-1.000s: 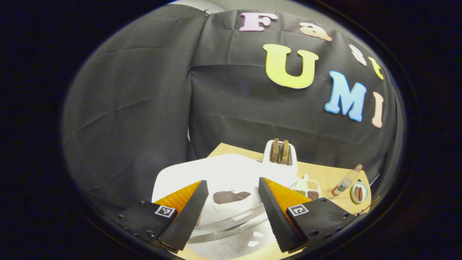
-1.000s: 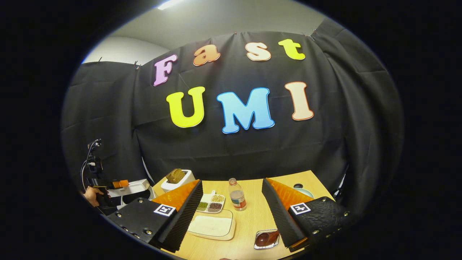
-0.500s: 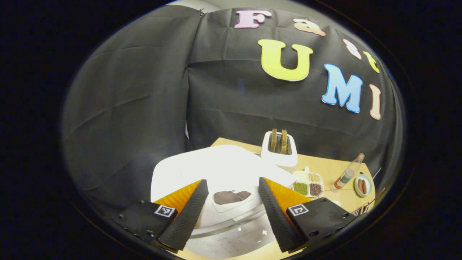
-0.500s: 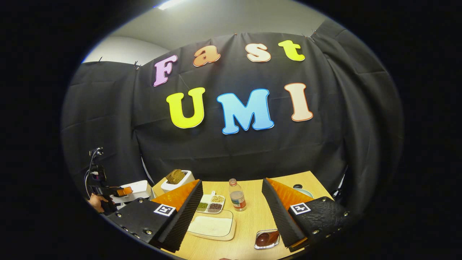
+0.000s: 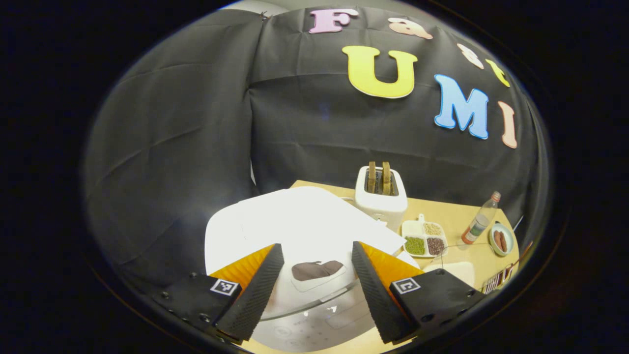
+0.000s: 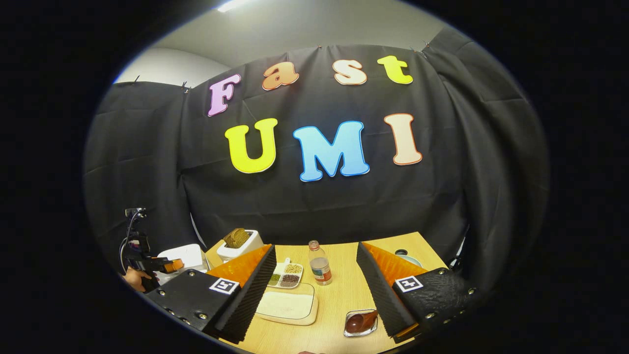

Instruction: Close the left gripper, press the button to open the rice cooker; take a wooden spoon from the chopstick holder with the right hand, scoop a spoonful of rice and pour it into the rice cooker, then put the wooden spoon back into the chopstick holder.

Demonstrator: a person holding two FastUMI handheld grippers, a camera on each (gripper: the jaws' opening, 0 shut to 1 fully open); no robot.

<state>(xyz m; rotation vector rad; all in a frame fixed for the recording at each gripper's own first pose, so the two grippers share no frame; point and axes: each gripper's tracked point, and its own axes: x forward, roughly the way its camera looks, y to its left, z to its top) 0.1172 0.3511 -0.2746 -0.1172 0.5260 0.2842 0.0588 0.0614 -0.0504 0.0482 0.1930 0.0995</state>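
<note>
Since a second ago the left gripper [image 5: 314, 290] has risen over the white rice cooker [image 5: 300, 231], whose lid has dropped shut beneath its wide-spread, empty fingers. The right gripper [image 6: 314, 290] hangs equally wide, empty, above the wooden bench [image 6: 339, 300].

bottle [image 6: 319, 269] stands mid-table [image 6: 344, 300]

One rice cooker [image 5: 295, 231], one toaster [image 5: 381, 196], one bottle [image 6: 320, 269], two sausages [image 5: 500, 241].
</note>
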